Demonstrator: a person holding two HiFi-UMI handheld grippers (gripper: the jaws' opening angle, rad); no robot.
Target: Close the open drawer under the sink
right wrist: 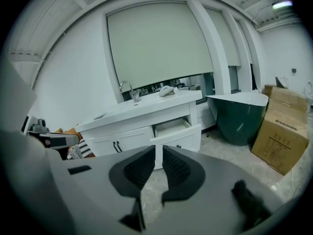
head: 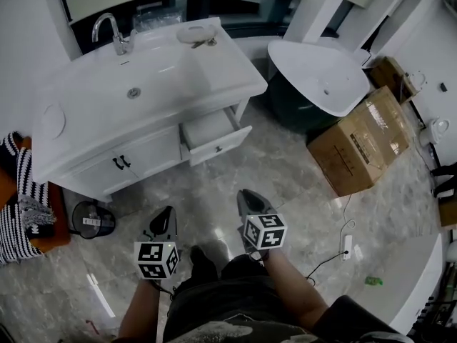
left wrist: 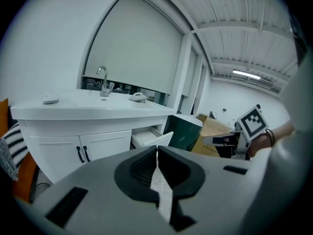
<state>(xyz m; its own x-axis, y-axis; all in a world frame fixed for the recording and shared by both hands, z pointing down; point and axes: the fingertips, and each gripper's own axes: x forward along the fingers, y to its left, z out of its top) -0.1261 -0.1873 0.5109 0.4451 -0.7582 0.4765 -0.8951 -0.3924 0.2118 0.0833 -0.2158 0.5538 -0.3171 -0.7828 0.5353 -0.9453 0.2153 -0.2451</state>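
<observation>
Drawer (head: pixel 214 136) under the white sink (head: pixel 136 84) is standing pulled out at the right end of the vanity, beside two closed cabinet doors (head: pixel 136 159). You are standing on the marble floor (head: pixel 300 191) facing it, holding both grippers well short of it. Your left gripper (head: pixel 165 211) is showing its jaws pressed together, nothing between them. Your right gripper (head: pixel 247 195) is likewise closed and empty, pointing toward the drawer. A dark green tub (head: pixel 293 113) is sitting to the right, with a cardboard box (head: pixel 364 145) beside it.

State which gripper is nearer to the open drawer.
Right. The right gripper is out in front of the drawer, apart from it; the left gripper is farther off, facing the cupboard doors.
</observation>
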